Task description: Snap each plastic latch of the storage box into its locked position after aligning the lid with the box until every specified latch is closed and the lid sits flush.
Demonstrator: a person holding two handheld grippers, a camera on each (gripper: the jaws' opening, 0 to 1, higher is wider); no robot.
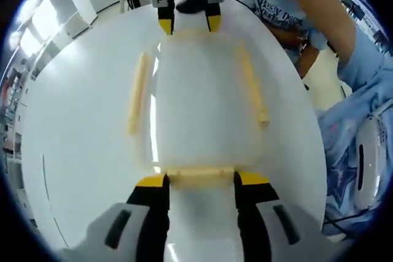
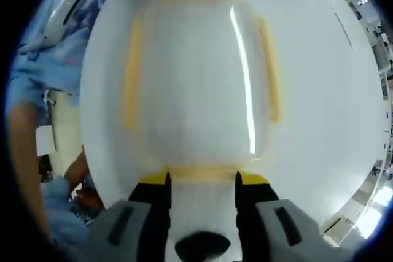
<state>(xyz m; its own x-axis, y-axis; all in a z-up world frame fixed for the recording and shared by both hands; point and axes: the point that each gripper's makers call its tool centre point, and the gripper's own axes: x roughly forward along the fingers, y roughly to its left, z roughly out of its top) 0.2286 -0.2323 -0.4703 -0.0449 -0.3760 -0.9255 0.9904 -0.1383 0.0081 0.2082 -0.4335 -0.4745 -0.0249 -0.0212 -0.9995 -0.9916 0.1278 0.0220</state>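
Storage box [image 1: 199, 99], translucent white with its lid on, is seen lying flat on the white counter [image 1: 73, 151], with yellow latches along its sides. The left tongs [image 1: 201, 179] are spread wide at the near end latch [image 1: 201, 176]. The right tongs [image 2: 202, 179] are likewise spread wide at the opposite end latch [image 2: 202, 173]. A person's blue sleeve [image 1: 356, 108] is seen beside the counter.

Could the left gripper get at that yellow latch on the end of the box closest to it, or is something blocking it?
Probably yes. The left gripper has its open jaws either side of the near end latch of the storage box, with nothing between. The right gripper is at the far end, out of the way.
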